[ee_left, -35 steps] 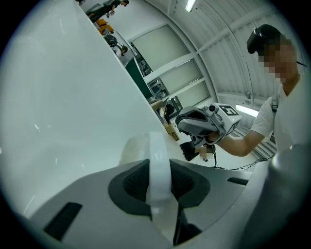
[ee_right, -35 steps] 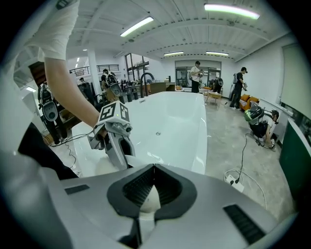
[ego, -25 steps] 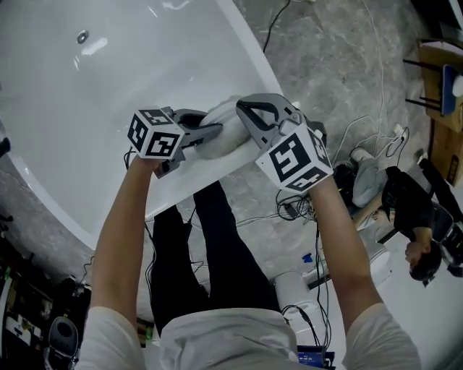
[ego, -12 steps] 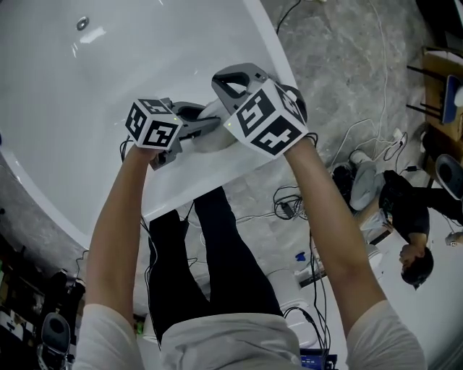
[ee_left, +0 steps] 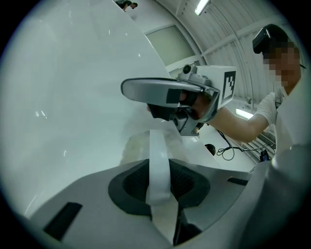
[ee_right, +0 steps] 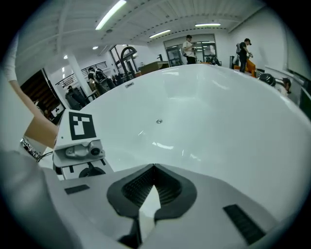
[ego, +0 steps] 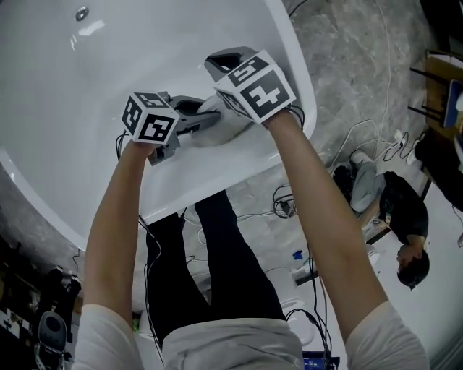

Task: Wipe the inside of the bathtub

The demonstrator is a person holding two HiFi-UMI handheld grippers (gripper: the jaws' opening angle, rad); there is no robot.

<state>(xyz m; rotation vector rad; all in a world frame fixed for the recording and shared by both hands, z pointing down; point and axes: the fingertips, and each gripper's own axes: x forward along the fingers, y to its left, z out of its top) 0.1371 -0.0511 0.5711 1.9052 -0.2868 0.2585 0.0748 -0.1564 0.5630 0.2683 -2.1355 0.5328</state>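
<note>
The white bathtub (ego: 217,181) fills the upper left of the head view, its drain (ego: 82,13) far up the basin. My left gripper (ego: 210,121) lies over the near inner wall, shut on a white cloth (ego: 217,115). In the left gripper view a strip of that cloth (ee_left: 158,163) runs out between the jaws to a bunched lump on the tub wall. My right gripper (ego: 221,65) hovers just above the cloth, pointing into the basin (ee_right: 218,121). Its jaws meet at the tips, shut, with a white sliver in the gap behind them.
Beside the tub the grey floor carries cables (ego: 289,206) and white equipment (ego: 365,177). A person in dark clothes (ego: 405,217) crouches at the right. My legs stand against the tub's near rim. Several people and racks show beyond the tub's far rim (ee_right: 189,46).
My right gripper has swung up and to the left, from the tub's rim to over the cloth and the left jaws. The left gripper has barely moved and keeps its hold.
</note>
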